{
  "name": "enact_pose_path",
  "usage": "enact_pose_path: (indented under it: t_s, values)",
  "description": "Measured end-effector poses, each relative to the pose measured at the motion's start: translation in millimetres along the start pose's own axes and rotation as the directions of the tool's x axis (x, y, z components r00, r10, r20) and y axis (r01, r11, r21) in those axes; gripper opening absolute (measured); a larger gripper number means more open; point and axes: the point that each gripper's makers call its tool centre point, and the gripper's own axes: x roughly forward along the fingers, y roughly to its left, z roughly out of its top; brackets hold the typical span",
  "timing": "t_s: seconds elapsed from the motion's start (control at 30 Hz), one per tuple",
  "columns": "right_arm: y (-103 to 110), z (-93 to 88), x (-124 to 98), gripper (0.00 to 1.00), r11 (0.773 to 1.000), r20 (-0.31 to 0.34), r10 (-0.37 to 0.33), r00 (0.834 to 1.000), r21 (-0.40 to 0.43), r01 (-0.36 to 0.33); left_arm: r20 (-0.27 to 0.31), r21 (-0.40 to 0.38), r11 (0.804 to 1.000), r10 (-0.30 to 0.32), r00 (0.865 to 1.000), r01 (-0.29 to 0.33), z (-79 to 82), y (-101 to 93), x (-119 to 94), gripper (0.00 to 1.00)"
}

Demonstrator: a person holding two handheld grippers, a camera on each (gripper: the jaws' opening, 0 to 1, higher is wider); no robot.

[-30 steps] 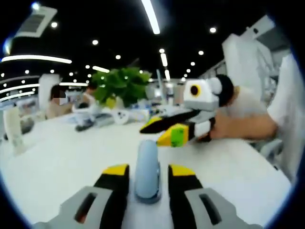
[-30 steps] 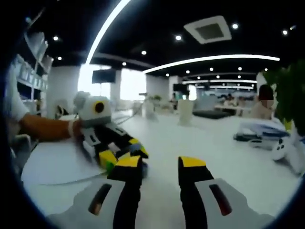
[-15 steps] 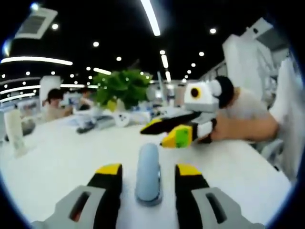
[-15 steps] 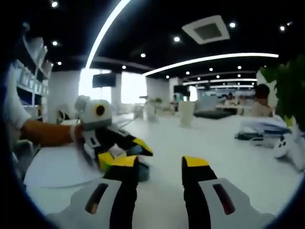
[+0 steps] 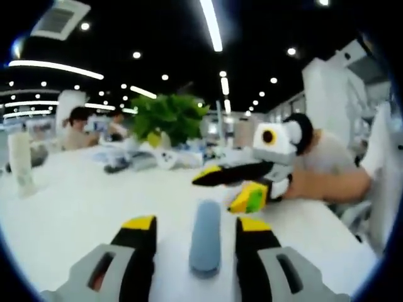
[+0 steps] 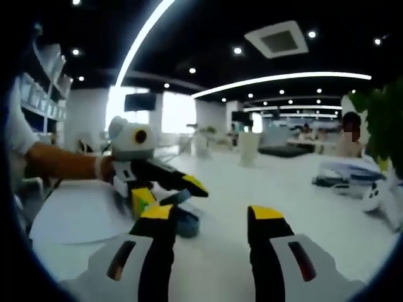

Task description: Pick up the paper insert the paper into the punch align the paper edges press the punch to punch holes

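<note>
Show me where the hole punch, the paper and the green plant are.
hole punch [image 5: 205, 242], left gripper view, its blue top.
paper [image 6: 79, 214], right gripper view, its bare middle.
green plant [image 5: 169, 117], left gripper view, its leaves.

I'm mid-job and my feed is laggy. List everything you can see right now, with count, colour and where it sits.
punch: one, blue-grey, on the table between the left gripper's jaws, apart from both.
paper: one sheet, white, on the table at the left of the right gripper view.
table: one, white, under everything.
plant: one, green, at the far side of the table.
cylinder: one, white, upright at the table's left edge in the left gripper view.
seated people: at least two, behind the table, blurred.
ceiling lights: many, white strips and spots.
left gripper: one, black and yellow tips, open around the punch.
right gripper: one, black and yellow tips, open, above the table.
</note>
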Motion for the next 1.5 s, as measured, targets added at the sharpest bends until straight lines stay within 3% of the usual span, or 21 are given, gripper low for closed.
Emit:
enact_pose_path:
  t_s: [0.13, 0.17, 0.3, 0.37, 0.47, 0.6, 0.73, 0.83, 1.03, 1.13, 1.3, 1.5]
  values:
    - [2, 4.7, -1, 0.49, 1.000, 0.024, 0.009, 1.000, 0.011, -0.010, -0.026, 0.072, 0.997, 0.028, 0.999, -0.026, 13.7, 2.6, -8, 0.52]
    - [2, 4.0, -1, 0.50, 1.000, 0.019, 0.011, 1.000, 0.012, -0.012, 0.021, 0.053, 0.998, 0.021, 1.000, -0.022, 27.6, -2.1, -12, 0.52]
    - [8, 1.1, 1, 0.51, 1.000, 0.002, 0.024, 1.000, -0.006, -0.024, 0.034, 0.069, 0.997, 0.021, 0.999, -0.023, 37.8, -7.5, -33, 0.55]
    - [9, 0.4, 1, 0.52, 1.000, -0.003, 0.026, 1.000, -0.012, -0.026, 0.033, 0.048, 0.998, 0.049, 0.998, -0.051, 31.7, -2.6, -51, 0.54]
    - [8, 0.8, 0, 0.51, 1.000, 0.000, 0.030, 1.000, -0.004, -0.030, 0.032, 0.035, 0.996, 0.084, 0.996, -0.085, 18.6, -11.7, -82, 0.54]
    - [9, 2.2, -1, 0.51, 0.999, 0.010, 0.038, 0.999, 0.018, -0.038, 0.023, -0.043, 0.990, 0.134, 0.991, -0.133, -6.2, -40.6, -124, 0.52]
    - [11, -1.3, 0, 0.53, 0.999, -0.010, 0.049, 0.999, 0.021, -0.049, 0.016, -0.057, 0.986, 0.160, 0.987, -0.159, -21.7, -62.7, -144, 0.52]
    - [16, -2.4, 1, 0.52, 0.997, -0.016, 0.073, 0.997, 0.021, -0.072, 0.008, -0.054, 0.986, 0.159, 0.987, -0.159, -30.7, -71.2, -146, 0.52]
    - [17, -3.1, -2, 0.51, 0.992, -0.014, 0.115, 0.993, 0.057, -0.114, -0.020, -0.030, 0.984, 0.177, 0.984, -0.178, -37.4, -67.0, -138, 0.51]
    - [23, -3.8, -3, 0.50, 0.983, -0.016, 0.168, 0.986, 0.075, -0.167, -0.056, 0.001, 0.982, 0.188, 0.981, -0.188, -45.6, -66.4, -137, 0.50]
    - [35, -20.1, 5, 0.49, 0.965, -0.127, 0.259, 0.957, -0.017, -0.263, -0.070, 0.004, 0.982, 0.186, 0.980, -0.186, -47.8, -64.7, -137, 0.50]
    - [35, -28.8, 19, 0.48, 0.932, -0.184, 0.350, 0.919, -0.035, -0.362, -0.082, -0.007, 0.983, 0.180, 0.980, -0.181, -50.1, -65.0, -136, 0.49]
